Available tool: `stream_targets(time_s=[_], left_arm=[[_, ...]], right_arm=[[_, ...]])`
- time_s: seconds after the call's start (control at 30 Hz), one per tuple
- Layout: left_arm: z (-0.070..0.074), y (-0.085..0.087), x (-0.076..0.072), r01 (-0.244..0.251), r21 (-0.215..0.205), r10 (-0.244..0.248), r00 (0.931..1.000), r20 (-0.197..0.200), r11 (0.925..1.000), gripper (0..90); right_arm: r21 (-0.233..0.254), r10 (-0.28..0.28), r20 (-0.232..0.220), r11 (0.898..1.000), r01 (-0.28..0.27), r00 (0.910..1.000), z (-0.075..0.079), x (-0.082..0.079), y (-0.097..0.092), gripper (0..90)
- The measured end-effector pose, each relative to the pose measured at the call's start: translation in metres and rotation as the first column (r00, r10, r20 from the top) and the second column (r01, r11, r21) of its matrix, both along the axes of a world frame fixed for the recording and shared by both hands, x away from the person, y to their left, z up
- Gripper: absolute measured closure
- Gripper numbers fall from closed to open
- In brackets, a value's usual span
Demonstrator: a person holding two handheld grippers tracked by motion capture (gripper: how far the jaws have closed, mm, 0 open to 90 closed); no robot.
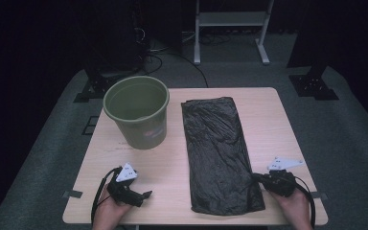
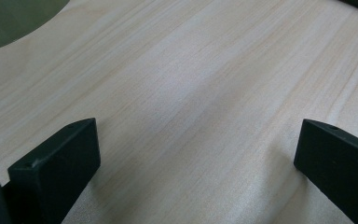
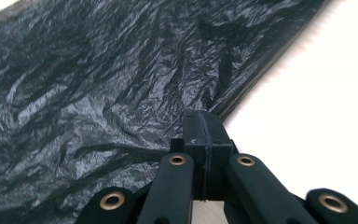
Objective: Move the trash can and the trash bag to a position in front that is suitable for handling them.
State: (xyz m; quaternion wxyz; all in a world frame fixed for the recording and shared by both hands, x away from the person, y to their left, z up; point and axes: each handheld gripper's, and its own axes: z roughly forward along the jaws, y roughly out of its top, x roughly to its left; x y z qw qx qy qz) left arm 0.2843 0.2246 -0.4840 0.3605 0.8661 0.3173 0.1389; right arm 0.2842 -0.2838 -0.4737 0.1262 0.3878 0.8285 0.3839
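1. Looking down from the high view, one black bin bag (image 1: 218, 153) lies flat and lengthwise right of centre on the light wooden table (image 1: 278, 120), and one green bucket (image 1: 136, 111) stands upright at centre left, apart from the bag. Two grippers come in along the bottom edge. The left gripper (image 1: 146, 194) rests at lower left on bare wood, well apart from the bag. The right gripper (image 1: 258, 178) sits at lower right with its tips at the bag's right edge, near the bag's bottom corner.

2. Seen through the left gripper view, two black jaws stand wide apart at the lower corners with nothing but table between them. A sliver of the bucket shows at upper left, and a dark strip at upper right is probably the bag's edge.

3. Seen through the right gripper view, the jaws are pressed fully together at lower centre, right at the bag's edge; whether a fold of film is pinched I cannot tell. The crinkled plastic spreads across the upper left.

4. My judgement is that the step is catching the bag's edge. To do it well, pinch one layer close to the corner, lift gently, and check the film rises before pulling.
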Motion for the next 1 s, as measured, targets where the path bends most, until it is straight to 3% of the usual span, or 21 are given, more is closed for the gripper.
stream_targets(time_s=[0.7, 1.0], left_arm=[[0.0, 0.0, 0.0, -0.005, 0.0, 0.005, 1.0, -0.001, 1.0, 0.0], [0.0, 0.0, 0.0, -0.007, 0.0, 0.007, 1.0, 0.0, 1.0, 0.0]], right_arm=[[-0.048, -0.104, 0.003, 0.993, 0.104, 0.9945, 0.005, -0.009, -0.057, 90.0], [-0.073, -0.178, 0.001, 0.981, 0.178, 0.984, 0.005, -0.019, -0.09, 90.0]])
